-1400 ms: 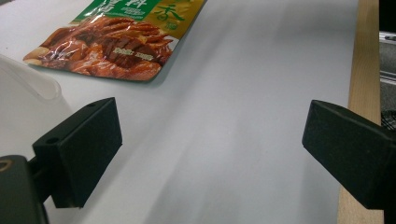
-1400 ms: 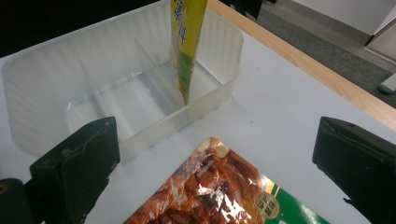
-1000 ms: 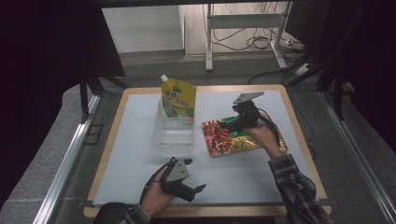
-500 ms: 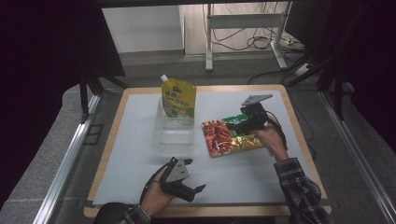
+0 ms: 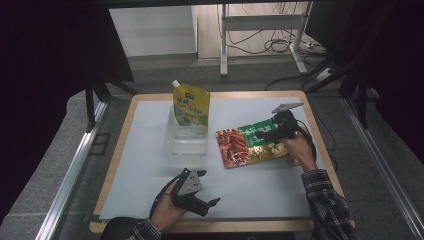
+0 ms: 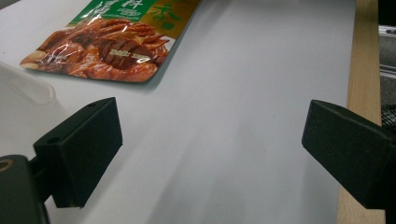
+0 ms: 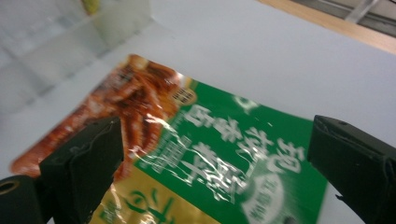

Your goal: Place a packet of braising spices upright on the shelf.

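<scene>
**While our right gripper hangs wide over the snack packet, the left waits**

Because the flat food packet (image 5: 248, 145) lies face up on the white mat (image 5: 145, 150), just right of the clear plastic box (image 5: 186, 141), we hold our right gripper (image 5: 263, 133) over its green end with the jaws spread apart, so they can straddle the foil; we judge a pickup is meant, probably toward the box. The yellow spout pouch (image 5: 191, 105) already stands at the box's far side. Our left gripper (image 5: 207, 204) rests near the mat's front edge, jaws apart and holding nothing, well away from the packet to keep out of the way
</scene>
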